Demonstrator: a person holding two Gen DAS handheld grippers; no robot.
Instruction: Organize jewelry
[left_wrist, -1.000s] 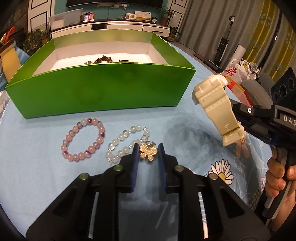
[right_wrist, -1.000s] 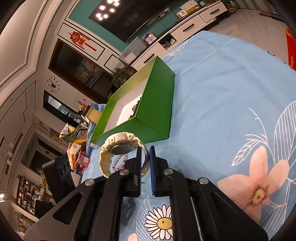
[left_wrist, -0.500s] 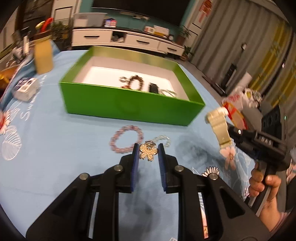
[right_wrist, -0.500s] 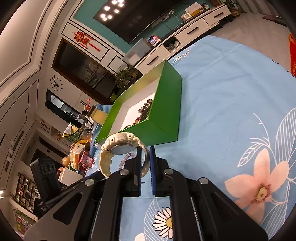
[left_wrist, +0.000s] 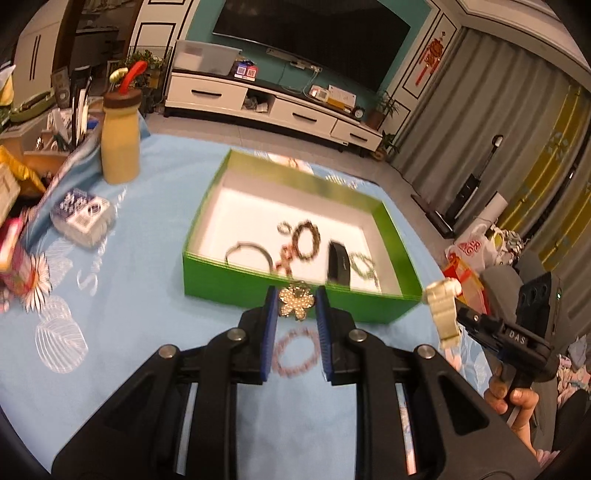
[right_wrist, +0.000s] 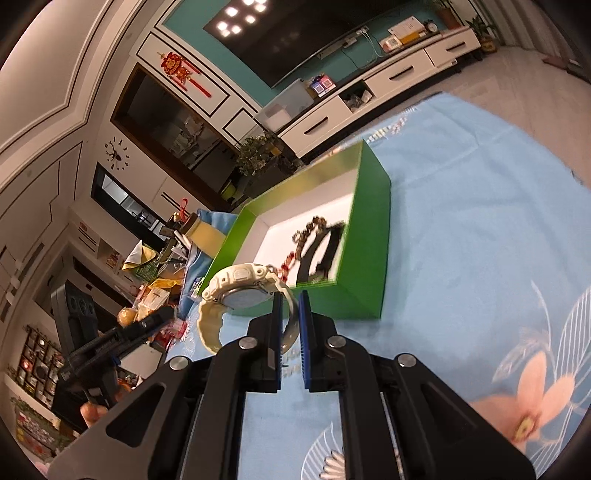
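Left wrist view: right tool (left_wrist: 448, 317), marked "DAS", clamps a cream watch (left_wrist: 441, 310).

**Readable text: very little**

"DAS" in white letters on the black body of the right gripper (left_wrist: 443, 314), seen from the left wrist view; the word may run on past what shows. Pale lettering printed on the blue tablecloth (left_wrist: 147, 288) starts with what looks like "S", the rest too blurred to read. White plastic bag (left_wrist: 474, 247) past the table's right edge carries red print, unreadable. Small box (left_wrist: 83, 218) on the cloth has a printed label, illegible. Two small cards with QR-style squares (left_wrist: 245, 71) stand on the TV cabinet (left_wrist: 273, 107), no text legible.
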